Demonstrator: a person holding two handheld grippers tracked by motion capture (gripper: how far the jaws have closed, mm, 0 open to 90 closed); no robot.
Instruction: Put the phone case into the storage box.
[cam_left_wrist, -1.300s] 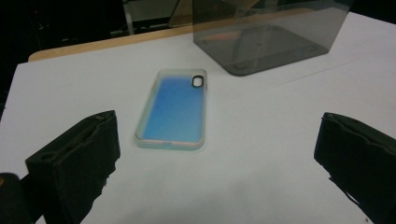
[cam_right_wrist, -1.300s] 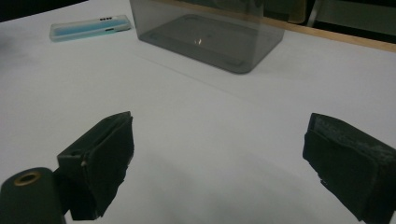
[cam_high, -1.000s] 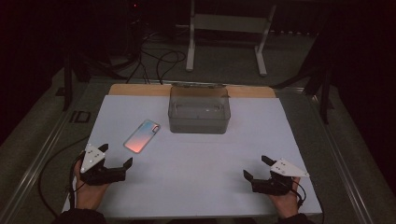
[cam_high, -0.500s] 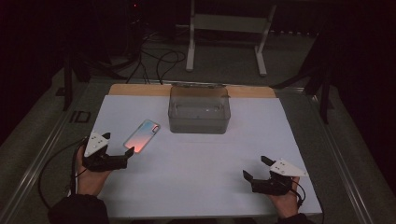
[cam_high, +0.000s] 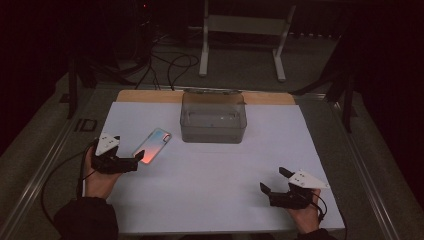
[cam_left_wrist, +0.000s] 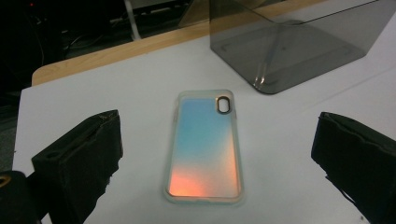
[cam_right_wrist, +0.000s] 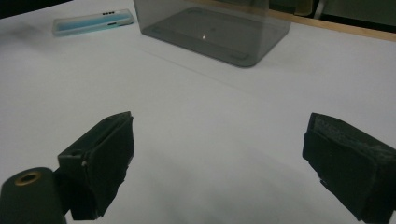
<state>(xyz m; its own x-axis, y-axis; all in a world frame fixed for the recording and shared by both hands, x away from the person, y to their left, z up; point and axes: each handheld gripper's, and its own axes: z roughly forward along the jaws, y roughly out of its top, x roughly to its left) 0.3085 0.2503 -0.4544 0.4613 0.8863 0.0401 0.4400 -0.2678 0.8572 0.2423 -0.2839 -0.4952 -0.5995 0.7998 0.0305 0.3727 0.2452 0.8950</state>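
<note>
A phone case (cam_high: 152, 145) with a blue-to-orange back lies flat on the white table cover, left of centre; the left gripper view shows the case (cam_left_wrist: 204, 144) lengthwise between the jaws, camera hole at its far end. My left gripper (cam_high: 139, 156) is open, its jaws wide apart at the case's near end, not touching it. A smoky transparent box (cam_high: 213, 119) stands open-topped at the back centre, also seen as the box (cam_left_wrist: 299, 42) and the box (cam_right_wrist: 210, 25). My right gripper (cam_high: 274, 180) hangs open over bare cover at the front right, holding nothing. The case (cam_right_wrist: 92, 21) appears edge-on far off.
The white cover (cam_high: 215, 170) lies on a wooden tabletop whose strip (cam_high: 150, 96) shows at the back. Metal rails run along both table sides. Cables and a white stand (cam_high: 242, 30) sit on the floor beyond.
My left gripper has moved forward and right, from the front left corner up to the near end of the phone case. The right gripper has stayed put.
</note>
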